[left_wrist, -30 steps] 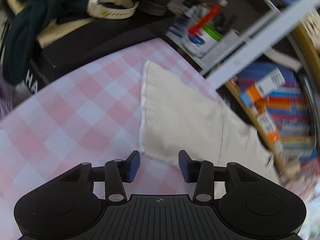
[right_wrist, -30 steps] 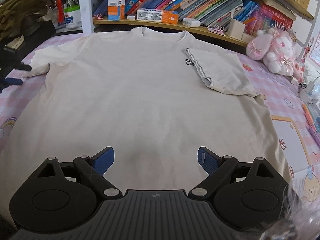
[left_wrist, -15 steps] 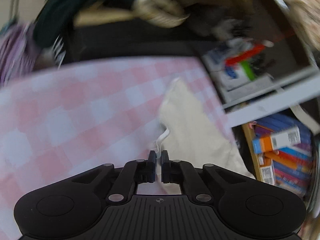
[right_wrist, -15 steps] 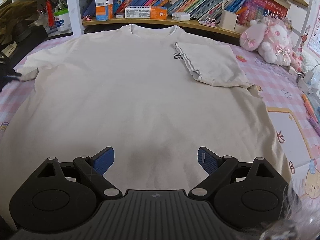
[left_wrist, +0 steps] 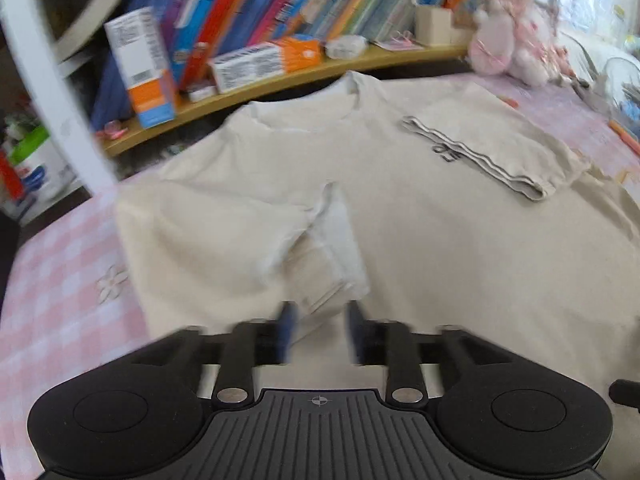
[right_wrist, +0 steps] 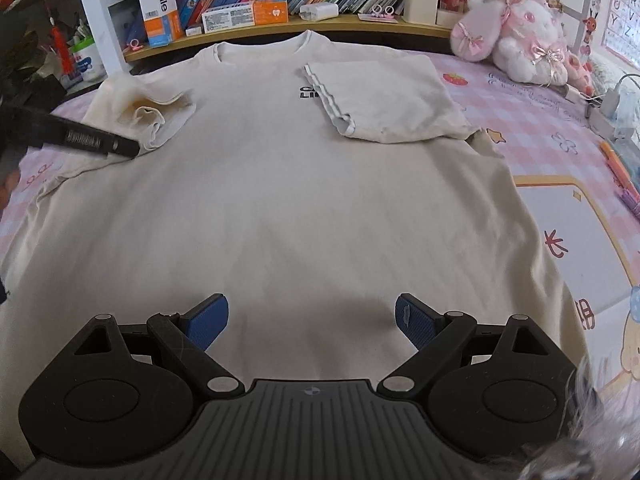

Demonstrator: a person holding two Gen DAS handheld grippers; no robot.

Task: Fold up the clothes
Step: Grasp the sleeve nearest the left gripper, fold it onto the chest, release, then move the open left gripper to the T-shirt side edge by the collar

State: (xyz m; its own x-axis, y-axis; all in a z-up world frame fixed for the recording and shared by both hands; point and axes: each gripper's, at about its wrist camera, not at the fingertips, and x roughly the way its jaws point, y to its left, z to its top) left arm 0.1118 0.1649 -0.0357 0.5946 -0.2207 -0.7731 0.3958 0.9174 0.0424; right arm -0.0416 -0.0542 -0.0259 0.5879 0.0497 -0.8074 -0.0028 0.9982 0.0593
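Pink checked bed [right_wrist: 532, 92] with stuff on it

Cream T-shirt [right_wrist: 280, 184] is spread flat, pink plush bunny [right_wrist: 516, 44] off in the far corner.

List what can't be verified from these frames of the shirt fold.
- Left tool: left wrist view, motion blur smears its fingertips; whether it pinches the left sleeve is unclear.
- T-shirt hem: right wrist view, hidden behind the right tool.
- Chest print: partly covered by the folded right sleeve.
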